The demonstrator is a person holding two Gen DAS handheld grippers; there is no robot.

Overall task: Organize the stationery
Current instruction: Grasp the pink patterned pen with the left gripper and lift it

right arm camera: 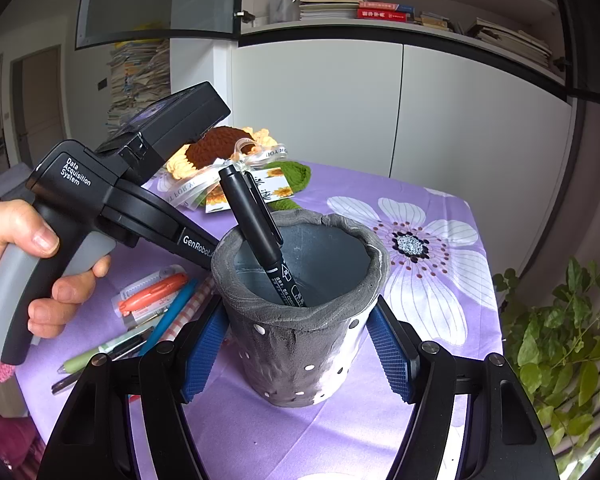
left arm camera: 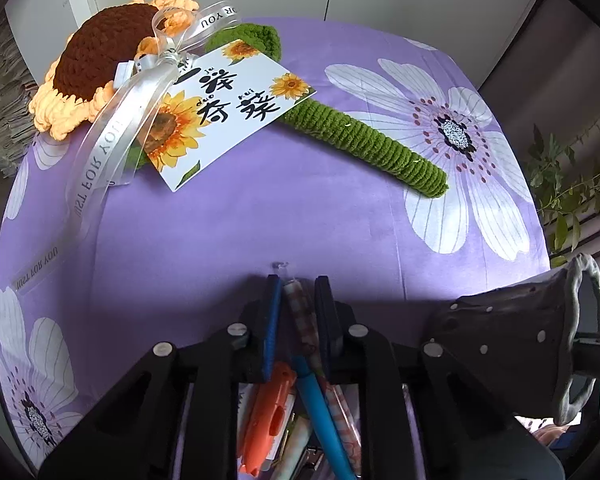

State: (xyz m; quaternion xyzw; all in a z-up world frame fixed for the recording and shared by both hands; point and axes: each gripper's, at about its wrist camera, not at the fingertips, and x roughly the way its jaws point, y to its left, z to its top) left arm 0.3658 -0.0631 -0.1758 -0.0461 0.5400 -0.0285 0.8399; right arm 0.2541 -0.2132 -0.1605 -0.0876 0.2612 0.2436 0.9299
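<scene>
The right gripper [right arm camera: 300, 344] is clamped on the grey pen holder [right arm camera: 300, 312], near the tabletop's [right arm camera: 340, 432] right edge; a black marker [right arm camera: 256, 232] is leaned inside. A checkered pen [left arm camera: 300, 312] is pinched by the left gripper [left arm camera: 298, 300] beside the holder.

Left tool [left arm camera: 297, 312] pinches nearly closed, tilted downward; right tool [right arm camera: 298, 346] spread wide.

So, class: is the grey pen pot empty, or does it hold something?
Not empty: one black marker leans inside the grey pot, its cap sticking out above the rim.
</scene>
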